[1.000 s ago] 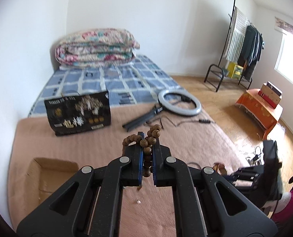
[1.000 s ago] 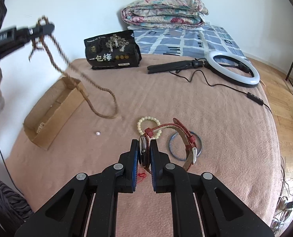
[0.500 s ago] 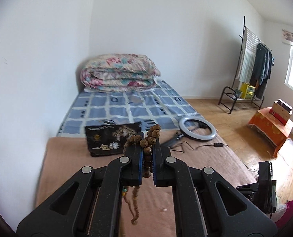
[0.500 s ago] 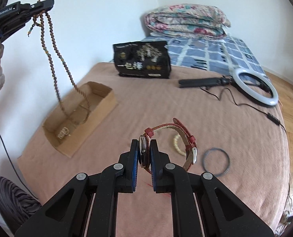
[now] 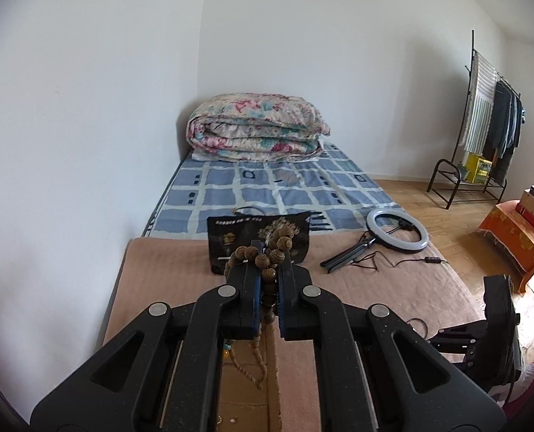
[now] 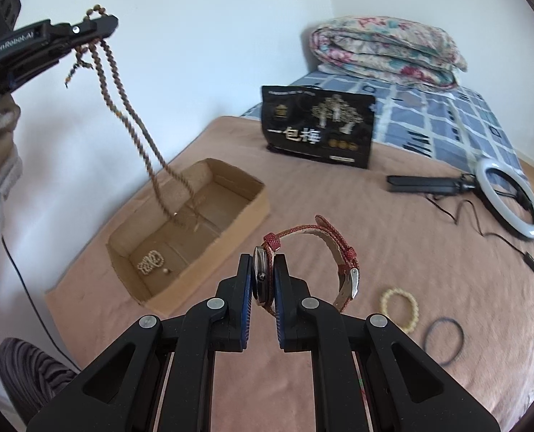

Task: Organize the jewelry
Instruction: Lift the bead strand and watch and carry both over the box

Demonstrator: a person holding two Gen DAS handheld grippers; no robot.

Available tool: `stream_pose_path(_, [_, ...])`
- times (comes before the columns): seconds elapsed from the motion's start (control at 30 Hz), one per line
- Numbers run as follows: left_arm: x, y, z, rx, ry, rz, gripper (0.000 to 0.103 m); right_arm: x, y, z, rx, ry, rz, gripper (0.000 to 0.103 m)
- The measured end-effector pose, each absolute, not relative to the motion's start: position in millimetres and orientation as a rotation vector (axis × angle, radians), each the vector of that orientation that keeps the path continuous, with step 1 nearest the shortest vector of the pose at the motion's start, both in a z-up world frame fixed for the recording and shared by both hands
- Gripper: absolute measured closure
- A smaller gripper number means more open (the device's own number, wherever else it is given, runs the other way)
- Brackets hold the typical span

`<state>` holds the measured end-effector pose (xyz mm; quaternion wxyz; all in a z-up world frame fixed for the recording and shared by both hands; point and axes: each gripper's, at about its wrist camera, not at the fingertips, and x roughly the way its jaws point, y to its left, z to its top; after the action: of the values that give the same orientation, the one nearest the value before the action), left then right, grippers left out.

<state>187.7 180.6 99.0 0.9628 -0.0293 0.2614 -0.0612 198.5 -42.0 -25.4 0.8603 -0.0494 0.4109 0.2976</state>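
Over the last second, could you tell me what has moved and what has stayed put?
The left gripper carried the bead necklace up off the blanket and across, so its lower end now hangs into the box. The right gripper lifted the watch and moved it toward the box. Both stayed shut on their loads. The cream bracelet, dark ring and pearl piece stayed put.

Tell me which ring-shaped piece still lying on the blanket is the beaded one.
The cream bead bracelet, nearer the right gripper. The dark blue band beside it is a plain, smooth hoop.
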Motion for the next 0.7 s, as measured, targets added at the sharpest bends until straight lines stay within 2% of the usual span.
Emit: stream_pose_path(0.7, [212, 232, 8, -0.141, 0.667, -0.059, 0.099, 236, 62, -62, -0.18, 0.922, 0.742, 0.094])
